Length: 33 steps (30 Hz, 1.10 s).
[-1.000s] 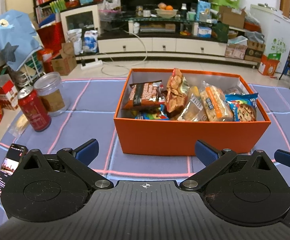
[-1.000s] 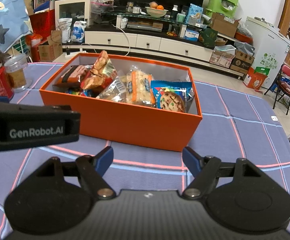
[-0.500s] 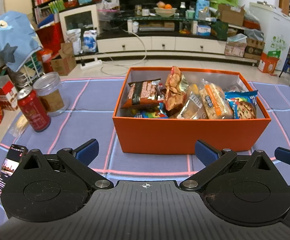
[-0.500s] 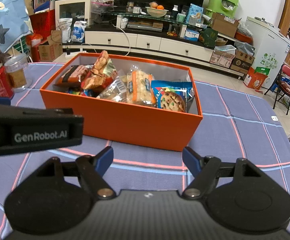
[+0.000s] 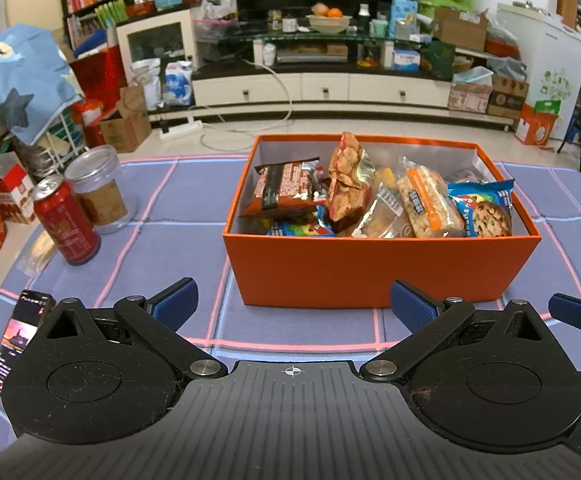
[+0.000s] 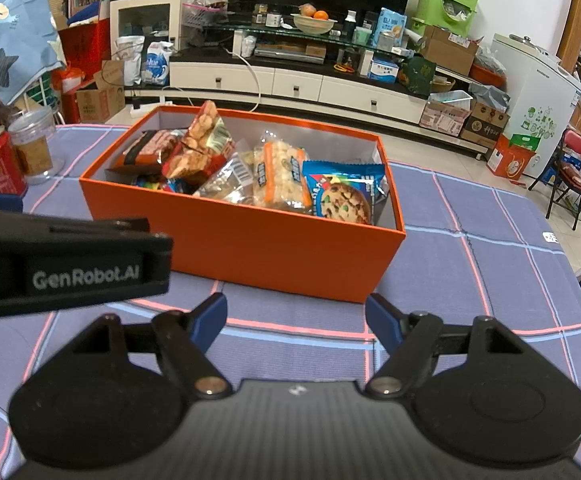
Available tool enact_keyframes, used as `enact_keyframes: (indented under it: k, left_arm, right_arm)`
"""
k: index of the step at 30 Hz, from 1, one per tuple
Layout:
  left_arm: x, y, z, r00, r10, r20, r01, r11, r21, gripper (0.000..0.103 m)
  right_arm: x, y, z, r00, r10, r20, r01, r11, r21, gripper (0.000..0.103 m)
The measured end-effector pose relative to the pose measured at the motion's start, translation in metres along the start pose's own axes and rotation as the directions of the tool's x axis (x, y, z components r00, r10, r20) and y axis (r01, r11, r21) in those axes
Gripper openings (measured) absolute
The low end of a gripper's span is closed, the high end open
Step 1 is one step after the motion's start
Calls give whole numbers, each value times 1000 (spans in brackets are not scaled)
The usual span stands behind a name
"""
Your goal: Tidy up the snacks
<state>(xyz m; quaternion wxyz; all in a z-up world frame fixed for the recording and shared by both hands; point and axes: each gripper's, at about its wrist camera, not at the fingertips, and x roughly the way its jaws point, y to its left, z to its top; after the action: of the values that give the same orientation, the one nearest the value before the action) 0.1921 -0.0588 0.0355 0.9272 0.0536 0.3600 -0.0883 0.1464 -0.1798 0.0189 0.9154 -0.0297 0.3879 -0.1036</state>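
An orange box (image 5: pixel 378 268) stands on the blue checked tablecloth, also in the right wrist view (image 6: pixel 250 248). It holds several snack packs: a brown wafer pack (image 5: pixel 282 192), an upright chips bag (image 5: pixel 346 176), a puffed rice bar (image 5: pixel 426 204) and a blue cookie pack (image 5: pixel 486 212). My left gripper (image 5: pixel 292 304) is open and empty, just short of the box's front wall. My right gripper (image 6: pixel 296 320) is open and empty, near the box's front right corner. The left gripper's body (image 6: pixel 62 264) shows at the left of the right wrist view.
A red can (image 5: pixel 66 224) and a clear jar (image 5: pixel 98 192) stand left of the box. A phone (image 5: pixel 14 340) lies at the table's near left edge. A white tag (image 6: pixel 549 237) lies on the cloth at the right. Cluttered living room behind.
Both grippers stay open and empty. The left gripper's body has slid a little to the right in the right wrist view. The box and snacks have not moved.
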Motion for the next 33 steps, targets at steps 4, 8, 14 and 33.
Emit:
enact_keyframes:
  k: [4,8,14,33]
  left_arm:
    - [0,0,0,1000,2,-4,-2,1000,1,82]
    - [-1,0,0,1000,3,0,-3,1000,4,81]
    - [-2,1,0,1000,4,2,-4,1000,7,81]
    - [0,-4,-1,1000,-11,-14,11,1000,15,81]
  right_arm:
    - [0,0,0,1000,0,0,0,1000,1,77]
    - [0,0,0,1000,-1,1,1,1000,0,77]
    - [0,0,0,1000,1,1,-1,1000,0,77]
    - [-1,1,0,1000,2,2,-2,1000,2,77]
